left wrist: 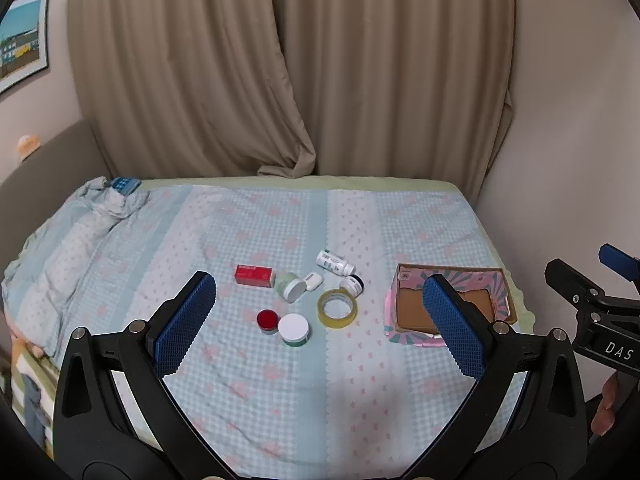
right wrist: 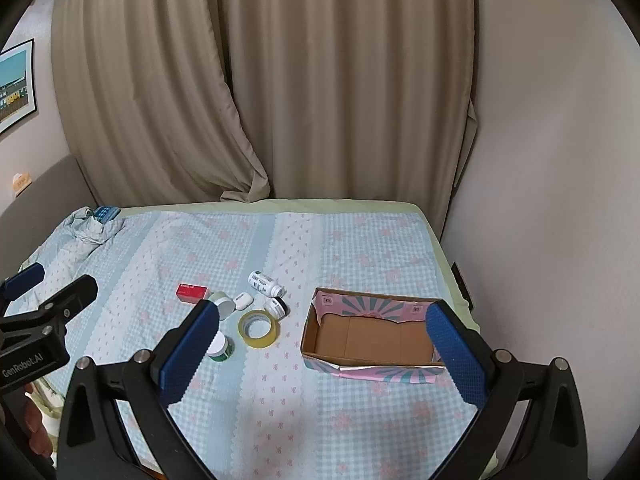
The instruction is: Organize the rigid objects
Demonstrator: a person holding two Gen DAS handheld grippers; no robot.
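Observation:
Small items lie grouped mid-bed: a red box (left wrist: 254, 275), a tipped green jar (left wrist: 291, 286), a white earbud case (left wrist: 312, 281), a white pill bottle (left wrist: 334, 262), a small black-lidded jar (left wrist: 352, 284), a yellow tape roll (left wrist: 337, 308), a red-lidded tin (left wrist: 267, 320) and a white-lidded jar (left wrist: 294, 330). An empty cardboard box (right wrist: 372, 338) with pink patterned sides sits to their right. My left gripper (left wrist: 320, 320) is open and empty, held above the bed before the items. My right gripper (right wrist: 324, 344) is open and empty, held before the box.
The bed (right wrist: 360, 248) has a blue checked floral sheet. A crumpled cloth (left wrist: 104, 204) and a blue packet (left wrist: 124, 185) lie at the far left corner. Beige curtains (left wrist: 280, 80) hang behind. A wall (right wrist: 560, 160) borders the bed's right side.

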